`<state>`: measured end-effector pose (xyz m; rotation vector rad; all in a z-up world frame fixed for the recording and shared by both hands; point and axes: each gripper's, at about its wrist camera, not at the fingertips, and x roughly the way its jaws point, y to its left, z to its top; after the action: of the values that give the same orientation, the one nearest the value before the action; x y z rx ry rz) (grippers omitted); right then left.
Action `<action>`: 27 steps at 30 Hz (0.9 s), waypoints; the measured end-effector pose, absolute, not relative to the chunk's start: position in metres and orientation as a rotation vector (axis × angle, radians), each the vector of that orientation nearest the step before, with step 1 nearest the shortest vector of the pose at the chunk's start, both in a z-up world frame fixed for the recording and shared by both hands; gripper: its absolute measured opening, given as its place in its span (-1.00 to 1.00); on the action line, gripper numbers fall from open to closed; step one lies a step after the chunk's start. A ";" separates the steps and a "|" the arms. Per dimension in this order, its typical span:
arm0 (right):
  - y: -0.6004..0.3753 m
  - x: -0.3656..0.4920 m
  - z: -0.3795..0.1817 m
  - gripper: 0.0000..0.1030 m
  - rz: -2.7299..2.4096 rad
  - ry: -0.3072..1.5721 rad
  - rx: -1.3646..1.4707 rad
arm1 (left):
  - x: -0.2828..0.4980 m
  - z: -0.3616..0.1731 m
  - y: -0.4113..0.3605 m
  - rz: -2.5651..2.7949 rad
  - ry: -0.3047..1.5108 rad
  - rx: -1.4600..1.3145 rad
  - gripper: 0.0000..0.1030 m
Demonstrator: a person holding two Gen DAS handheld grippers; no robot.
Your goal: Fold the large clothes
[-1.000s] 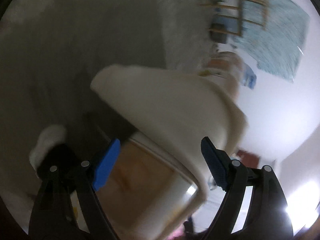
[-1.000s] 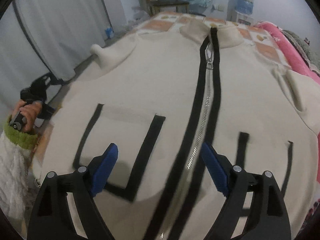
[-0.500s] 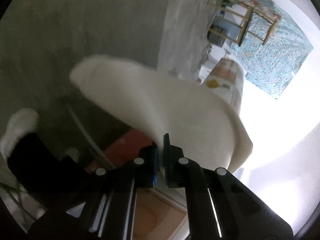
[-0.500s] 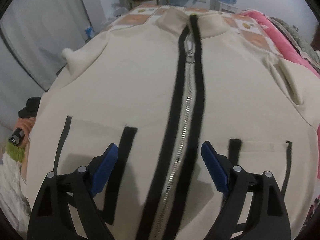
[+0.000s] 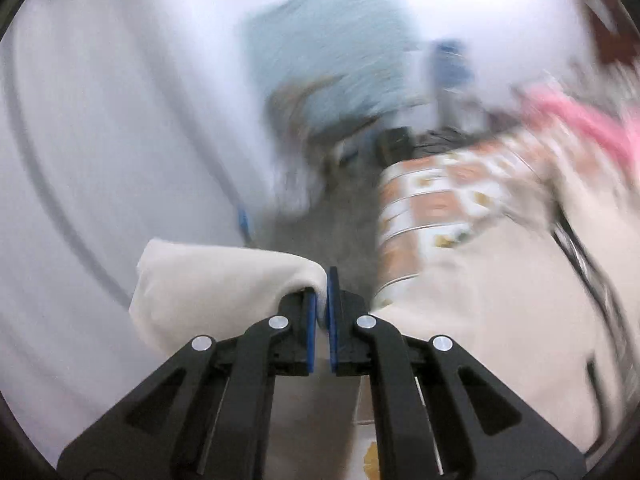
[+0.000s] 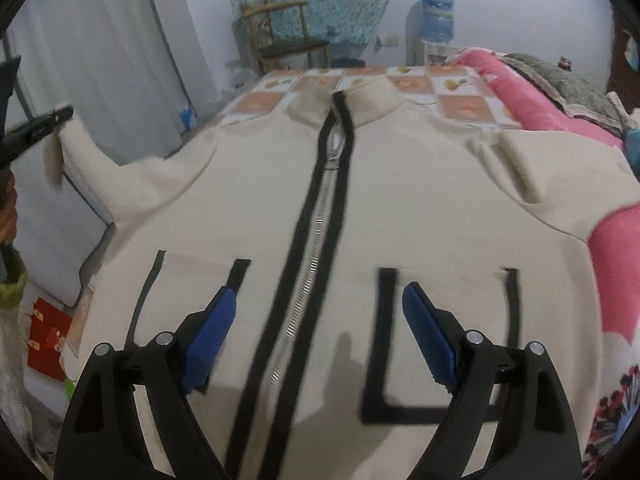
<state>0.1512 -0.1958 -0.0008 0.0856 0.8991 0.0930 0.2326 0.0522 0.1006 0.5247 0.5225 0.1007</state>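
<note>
A large cream jacket point(image 6: 420, 208) with black trim and a silver zip point(image 6: 316, 248) lies flat, front up, on a bed. My left gripper point(image 5: 322, 280) is shut on the cuff end of the jacket's left sleeve point(image 5: 216, 280), which drapes off to the left of the blue pads. In the right wrist view that same sleeve point(image 6: 92, 164) is lifted off the bed's left side, pinched by the left gripper point(image 6: 60, 114). My right gripper point(image 6: 316, 300) hangs open above the jacket's lower front, its jaws either side of the zip, holding nothing.
A patterned bedsheet point(image 6: 464, 104) shows past the collar. A rolled pink blanket point(image 6: 560, 112) lines the bed's right side. A wooden chair point(image 6: 284, 40) and a water dispenser point(image 6: 434, 20) stand at the far wall. White curtains point(image 6: 100, 40) hang on the left; a red bag point(image 6: 48, 336) sits on the floor.
The left gripper closed on the sleeve cuff and swung up and round with it. The right gripper moved rightward over the jacket to sit astride the zip, still open.
</note>
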 end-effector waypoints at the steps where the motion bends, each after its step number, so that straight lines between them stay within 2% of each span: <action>1: -0.201 0.146 0.001 0.61 0.089 0.891 0.094 | 0.221 0.094 0.021 0.068 0.507 0.615 -0.90; 5: -0.224 0.127 0.002 0.61 0.056 0.877 0.127 | 0.177 0.030 -0.064 -0.100 0.570 0.831 -0.84; 7: -0.236 0.119 -0.001 0.61 0.036 0.888 0.142 | 0.161 -0.005 -0.076 -0.155 0.641 0.860 -0.78; 8: -0.240 0.116 -0.004 0.61 0.026 0.897 0.145 | 0.159 -0.025 -0.079 -0.188 0.708 0.843 -0.74; 10: -0.247 0.113 -0.008 0.61 0.016 0.921 0.140 | 0.158 -0.043 -0.074 -0.221 0.771 0.797 -0.52; 15: -0.256 0.113 -0.003 0.61 0.064 0.975 0.129 | 0.147 -0.029 -0.034 -0.317 0.815 0.495 -0.27; 18: -0.261 0.126 0.021 0.61 0.140 0.981 0.176 | 0.146 -0.014 -0.003 -0.367 0.790 0.293 -0.25; 22: -0.267 0.163 0.040 0.61 0.200 0.976 0.258 | 0.160 -0.032 0.027 -0.276 0.804 0.177 -0.25; 27: -0.271 0.232 0.024 0.61 0.161 1.011 0.287 | 0.189 -0.054 0.049 -0.148 0.879 0.091 -0.25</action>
<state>0.2316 -0.2708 0.0240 0.2868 1.0111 0.1609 0.1890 0.0489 -0.0542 0.0913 0.8792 -0.1482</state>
